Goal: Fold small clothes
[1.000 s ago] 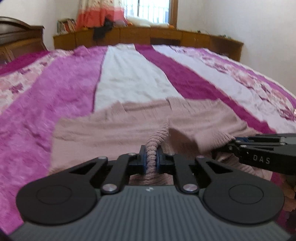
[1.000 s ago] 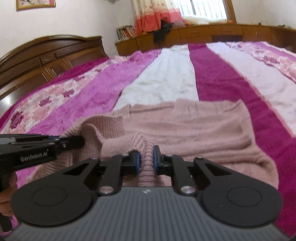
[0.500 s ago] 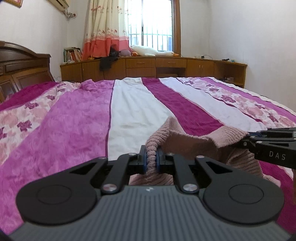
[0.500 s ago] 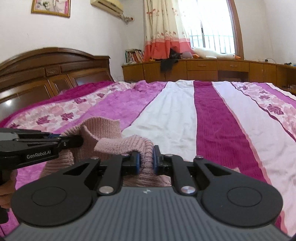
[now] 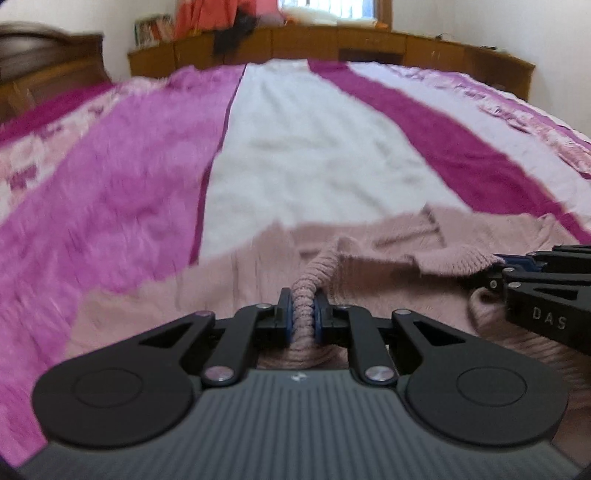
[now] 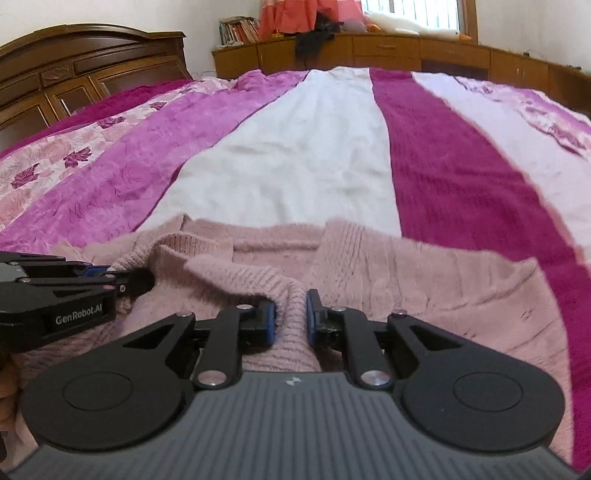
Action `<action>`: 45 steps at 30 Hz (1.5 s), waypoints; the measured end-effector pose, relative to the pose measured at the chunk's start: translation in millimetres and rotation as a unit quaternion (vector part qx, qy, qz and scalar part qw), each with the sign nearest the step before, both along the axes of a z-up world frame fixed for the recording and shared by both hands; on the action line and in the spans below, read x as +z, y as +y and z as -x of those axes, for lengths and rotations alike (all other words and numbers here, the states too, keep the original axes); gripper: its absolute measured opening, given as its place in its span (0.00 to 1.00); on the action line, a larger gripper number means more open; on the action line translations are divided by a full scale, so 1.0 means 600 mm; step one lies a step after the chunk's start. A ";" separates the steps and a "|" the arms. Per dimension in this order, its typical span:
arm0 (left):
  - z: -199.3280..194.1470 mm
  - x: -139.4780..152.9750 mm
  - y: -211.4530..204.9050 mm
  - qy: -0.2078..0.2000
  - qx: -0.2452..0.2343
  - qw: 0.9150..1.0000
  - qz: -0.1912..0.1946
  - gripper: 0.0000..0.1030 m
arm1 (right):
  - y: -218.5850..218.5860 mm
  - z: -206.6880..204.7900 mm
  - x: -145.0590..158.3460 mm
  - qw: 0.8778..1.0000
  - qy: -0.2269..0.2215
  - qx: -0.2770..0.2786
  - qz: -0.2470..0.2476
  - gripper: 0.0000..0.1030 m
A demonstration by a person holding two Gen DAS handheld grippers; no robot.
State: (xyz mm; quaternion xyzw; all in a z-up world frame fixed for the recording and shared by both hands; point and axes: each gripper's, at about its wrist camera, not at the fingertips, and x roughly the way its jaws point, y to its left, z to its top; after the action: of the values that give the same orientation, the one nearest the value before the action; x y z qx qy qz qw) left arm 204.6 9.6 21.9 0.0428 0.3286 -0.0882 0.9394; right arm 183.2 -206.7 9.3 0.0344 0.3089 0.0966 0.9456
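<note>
Pink knit: sweater, dusty pink, lies on the bedspread at the near edge, ribbed hem folded over onto the body.
Sweater position, left wrist view: sweater fills the 6 o'clock half, spreading from 8 to 4 o'clock; far edge lies on the white stripe.
Left gripper: left gripper, jaws narrow, blue pads pressed on a bunched ribbed strip of the sweater that rises toward 12 o'clock; jaws starting to open.
Left gripper, right wrist view: left gripper enters from 9 o'clock, tip against a raised fold of knit; "GenRobot.AI" printed on its side.
Right gripper: right gripper, jaws opening, a ribbed fold of sweater between the pads; the right pad's blue face shows clear of the knit, the left one still touches it.
Right gripper, left wrist view: right gripper comes in from 3 o'clock, "DAS" on its body, sweater hem draped at its tip.
Bedspread: striped magenta, white and floral pink; stripes run toward 12 o'clock.
Headboard: dark wooden headboard at 10 o'clock.
Cabinets: low wooden cabinets at 12 o'clock, books and a stuffed goose on top.
Hand: part of a hand at 8 o'clock, behind the left gripper.
Blur: left wrist view smeared, details soft.
</note>
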 end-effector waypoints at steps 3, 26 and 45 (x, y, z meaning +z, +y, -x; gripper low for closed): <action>-0.005 -0.005 0.008 0.004 0.003 1.000 0.009 0.17 | 0.002 0.006 -0.002 1.000 -0.002 -0.013 -0.001 0.41; 0.127 0.065 0.052 -0.017 0.035 0.999 0.019 0.55 | -0.036 0.207 0.070 0.996 -0.059 -0.051 -0.029 0.57; 0.210 0.071 0.059 -0.013 0.029 0.999 0.000 0.56 | -0.071 0.282 0.072 0.994 -0.058 -0.090 -0.026 0.57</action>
State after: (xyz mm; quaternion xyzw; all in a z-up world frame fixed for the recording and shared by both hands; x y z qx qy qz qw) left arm 78.9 44.7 64.8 0.0341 0.3171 -0.0608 0.9458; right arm 13.7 -249.1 52.3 0.0808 0.2463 0.0206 0.9656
